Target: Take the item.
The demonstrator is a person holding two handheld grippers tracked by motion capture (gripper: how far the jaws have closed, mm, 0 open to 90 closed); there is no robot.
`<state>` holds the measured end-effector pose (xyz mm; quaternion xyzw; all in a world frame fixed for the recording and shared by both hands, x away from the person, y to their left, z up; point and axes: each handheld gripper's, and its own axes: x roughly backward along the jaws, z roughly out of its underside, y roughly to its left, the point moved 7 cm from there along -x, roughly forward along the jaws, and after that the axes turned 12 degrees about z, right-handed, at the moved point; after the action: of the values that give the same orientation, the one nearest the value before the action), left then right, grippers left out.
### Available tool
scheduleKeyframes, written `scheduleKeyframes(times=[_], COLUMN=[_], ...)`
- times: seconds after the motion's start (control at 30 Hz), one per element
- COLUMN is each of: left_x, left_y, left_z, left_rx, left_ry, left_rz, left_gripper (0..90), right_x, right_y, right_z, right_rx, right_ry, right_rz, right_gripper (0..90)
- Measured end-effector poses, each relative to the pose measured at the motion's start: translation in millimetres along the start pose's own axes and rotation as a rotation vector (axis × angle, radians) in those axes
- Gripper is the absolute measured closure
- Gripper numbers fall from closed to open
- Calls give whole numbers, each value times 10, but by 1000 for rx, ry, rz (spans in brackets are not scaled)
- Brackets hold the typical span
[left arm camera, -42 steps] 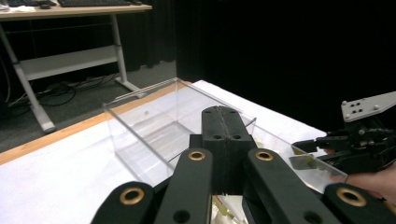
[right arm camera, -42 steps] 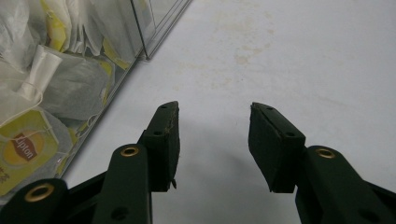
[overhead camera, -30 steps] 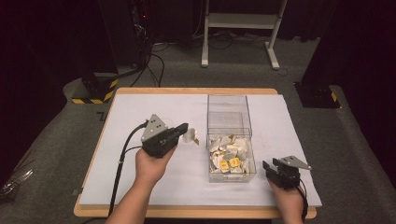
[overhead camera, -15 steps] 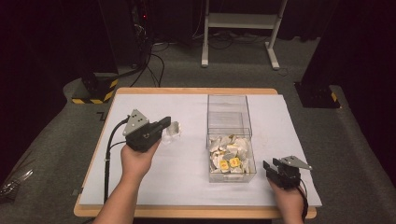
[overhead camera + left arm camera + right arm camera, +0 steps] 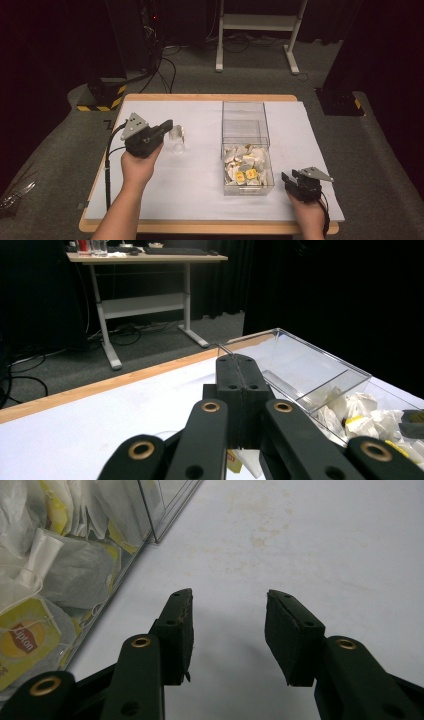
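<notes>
A tea bag [image 5: 176,136] is being held in the clenched left gripper [image 5: 167,126], left of the clear box [image 5: 246,112]. The right gripper [image 5: 286,178] is being kept open.

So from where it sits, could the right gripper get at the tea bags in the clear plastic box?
Probably yes. The right gripper rests with its fingers open and empty beside the clear plastic box, whose top is open. Nothing lies between them; it would have to lift over the near wall to reach the tea bags.
</notes>
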<state>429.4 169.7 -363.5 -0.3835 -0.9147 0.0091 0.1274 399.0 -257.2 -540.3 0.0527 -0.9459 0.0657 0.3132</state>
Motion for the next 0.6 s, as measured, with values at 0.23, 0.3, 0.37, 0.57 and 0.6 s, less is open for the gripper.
scheduleKeyframes(times=[0.23,0.3,0.37,0.57,0.6], left_x=[7,8,4,-39,-47], left_y=[105,128,158,230,238], left_z=[3,-4,-7,30,40], left_rx=[3,9,6,6,9], left_ry=[-1,-8,-9,5,8], left_rz=[-8,-10,-17,-39,-39], left_gripper=[900,900,900,900,900], right_x=[-12,-15,-11,-6,-5], right_y=[7,7,10,23,20], right_z=[0,2,4,9,6], right_rx=[8,13,13,25,26], right_ry=[7,6,5,3,-1], right_rz=[11,16,18,17,14], right_gripper=[544,543,542,542,543])
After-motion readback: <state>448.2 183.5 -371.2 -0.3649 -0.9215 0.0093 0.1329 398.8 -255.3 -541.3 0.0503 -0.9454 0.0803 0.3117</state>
